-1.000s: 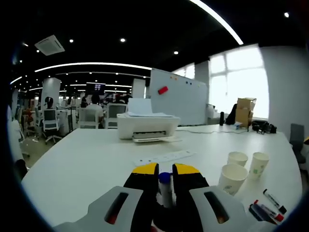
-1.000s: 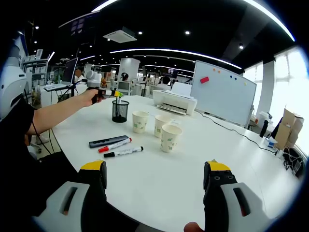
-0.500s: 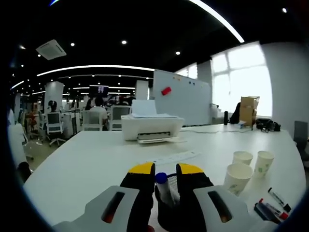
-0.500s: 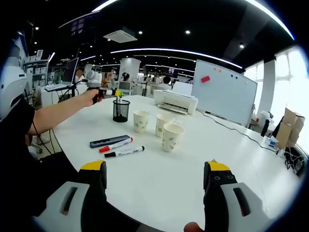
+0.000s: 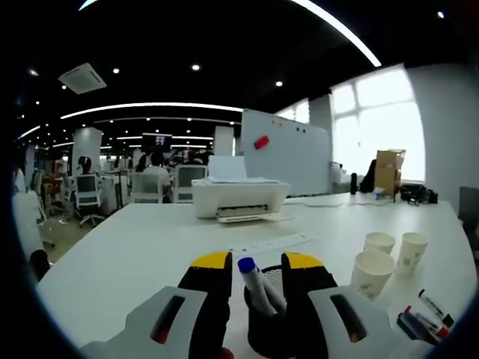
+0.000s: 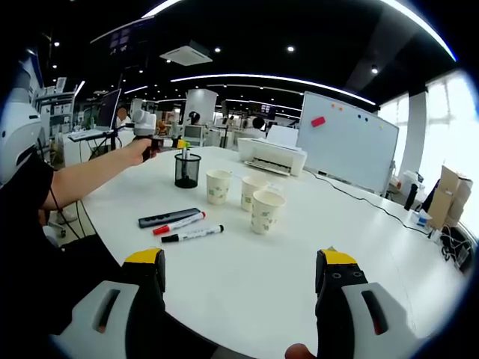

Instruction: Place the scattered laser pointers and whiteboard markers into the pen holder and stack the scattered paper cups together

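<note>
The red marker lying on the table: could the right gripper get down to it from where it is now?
Probably yes. The right gripper is open and empty, and bare white table lies between it and the red marker. The black marker and dark laser pointer lie close either side, so it might nudge them.

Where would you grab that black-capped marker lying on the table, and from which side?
Grip the black-capped marker at mid-barrel, coming from above with the jaws across its width. It lies flat, its long sides clear, apart from the red-capped marker. The right gripper is open and nearest.

Yellow-tipped black claw (image 6: 239, 273), grey housings
</note>
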